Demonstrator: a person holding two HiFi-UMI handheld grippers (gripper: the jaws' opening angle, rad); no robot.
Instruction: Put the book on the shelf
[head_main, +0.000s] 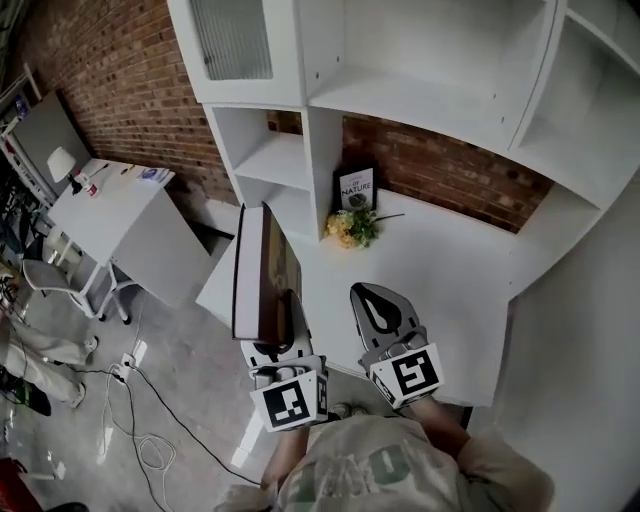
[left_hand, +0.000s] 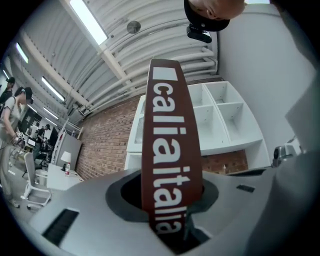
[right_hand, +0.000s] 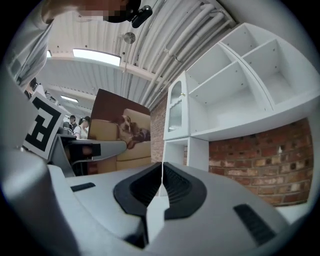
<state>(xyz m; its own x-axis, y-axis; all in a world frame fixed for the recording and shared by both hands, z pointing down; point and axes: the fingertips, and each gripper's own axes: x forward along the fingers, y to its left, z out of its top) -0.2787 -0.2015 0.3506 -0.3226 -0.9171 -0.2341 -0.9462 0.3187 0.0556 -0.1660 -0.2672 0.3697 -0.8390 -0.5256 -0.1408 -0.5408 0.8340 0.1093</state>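
The left gripper (head_main: 284, 318) has its fingers pinching the big brown book (head_main: 262, 268). The book stands up on its edge over the left end of the white desk (head_main: 450, 290), not yet on the shelf (head_main: 400, 95). The right gripper (head_main: 378, 308) is just beside it, fingers pressed together on nothing.

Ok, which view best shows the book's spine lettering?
Left gripper view: the book turns its spine lettering to the camera, held between the jaws. Head view shows it edge-on from above; right gripper view shows only its cover.
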